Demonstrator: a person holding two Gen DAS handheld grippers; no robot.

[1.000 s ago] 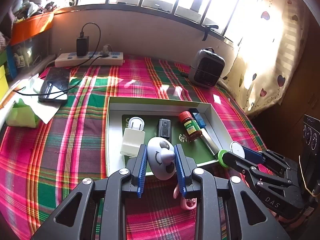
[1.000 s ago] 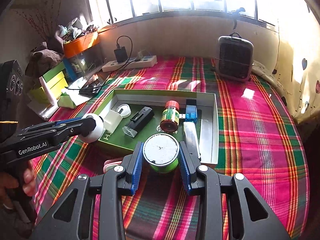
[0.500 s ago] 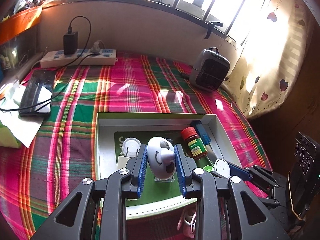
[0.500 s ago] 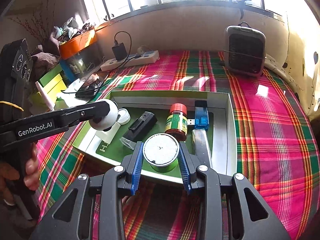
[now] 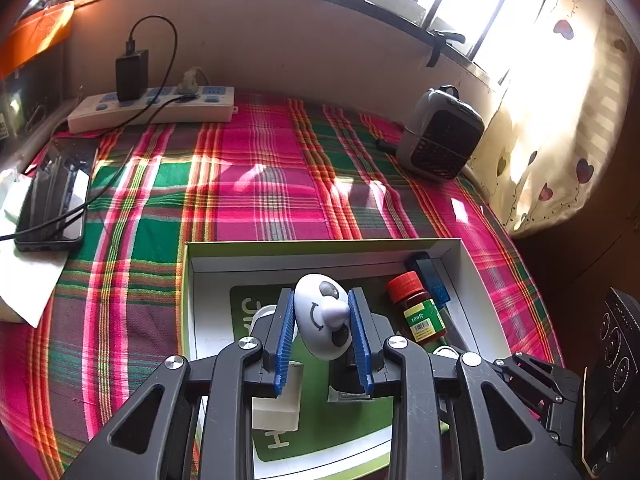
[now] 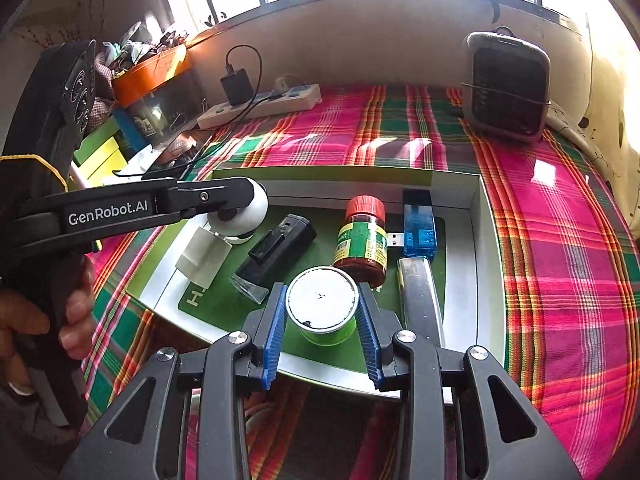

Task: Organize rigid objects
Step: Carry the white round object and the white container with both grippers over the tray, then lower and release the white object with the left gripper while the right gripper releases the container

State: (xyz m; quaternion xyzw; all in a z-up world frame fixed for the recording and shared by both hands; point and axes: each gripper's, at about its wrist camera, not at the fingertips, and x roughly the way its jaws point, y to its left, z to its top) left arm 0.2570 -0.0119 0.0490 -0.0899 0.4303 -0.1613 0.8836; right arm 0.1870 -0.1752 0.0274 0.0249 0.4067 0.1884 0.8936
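Observation:
My left gripper [image 5: 322, 322] is shut on a white egg-shaped toy with a drawn face [image 5: 322, 316] and holds it over the shallow white box [image 5: 320, 250]. It also shows in the right wrist view [image 6: 244, 208] above the box's left end. My right gripper [image 6: 322, 312] is shut on a green spool with a white top [image 6: 322, 300], over the box's near part. In the box [image 6: 482, 240] lie a red-capped bottle [image 6: 362, 236], a blue USB stick [image 6: 418, 224], a black device [image 6: 280, 248], a white charger [image 6: 204, 256] and a metal bar [image 6: 420, 296].
A plaid cloth [image 5: 260, 184] covers the table. A power strip [image 5: 152, 108] with a black adapter lies at the back, a phone [image 5: 54, 196] on paper at the left, a small grey heater [image 5: 440, 140] at the back right. Boxes and an orange tray [image 6: 150, 72] stand at the left.
Both grippers have moved forward over the box with their objects still held. The toy has passed from the box's near edge to above its inside; the spool likewise.

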